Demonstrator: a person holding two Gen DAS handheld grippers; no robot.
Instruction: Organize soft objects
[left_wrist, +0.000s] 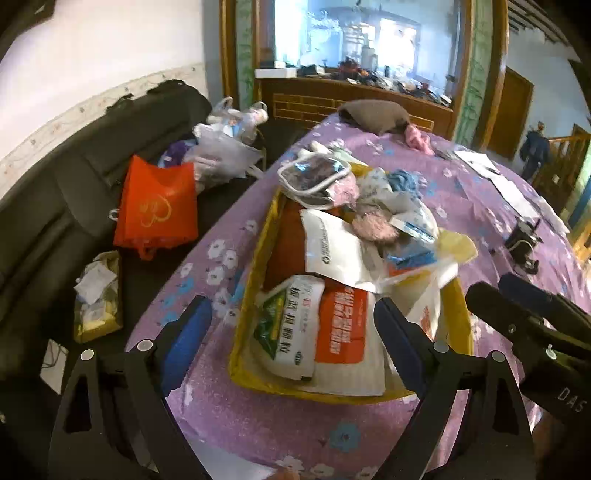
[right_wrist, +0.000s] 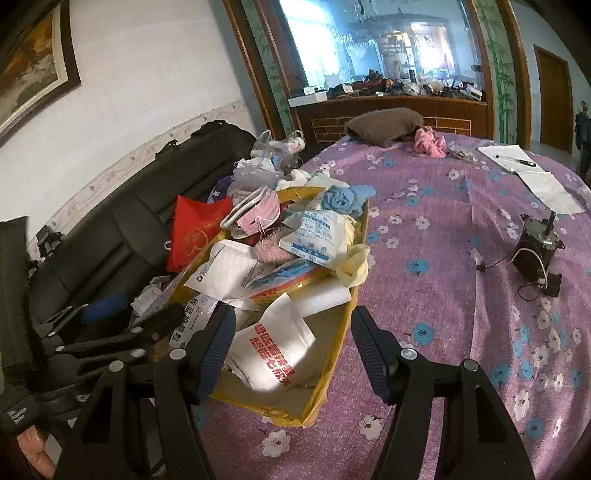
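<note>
A yellow cardboard box (left_wrist: 255, 376) (right_wrist: 334, 354) sits on the purple flowered bedspread (left_wrist: 258, 424) (right_wrist: 443, 295), heaped with soft things. Among them are a white-and-orange bag (left_wrist: 343, 325) (right_wrist: 273, 354), a green-and-white pouch (left_wrist: 284, 328), a pink fuzzy item (left_wrist: 373, 225) (right_wrist: 269, 251), a blue cloth (left_wrist: 404, 181) (right_wrist: 340, 199) and a clear zip pouch (left_wrist: 314, 177) (right_wrist: 255, 210). My left gripper (left_wrist: 291, 325) (right_wrist: 136, 310) hangs open over the box's near left end, holding nothing. My right gripper (right_wrist: 293, 328) (left_wrist: 495, 291) stands open above the box's near right corner, its pads touching nothing.
A brown fuzzy cushion (right_wrist: 384, 123) and a pink cloth (right_wrist: 430, 142) lie at the bed's far end. Papers with a pen (right_wrist: 517, 158) and a small motor with wires (right_wrist: 535, 247) lie at right. A black sofa (left_wrist: 74, 192) at left holds a red bag (left_wrist: 159, 203) and plastic bags.
</note>
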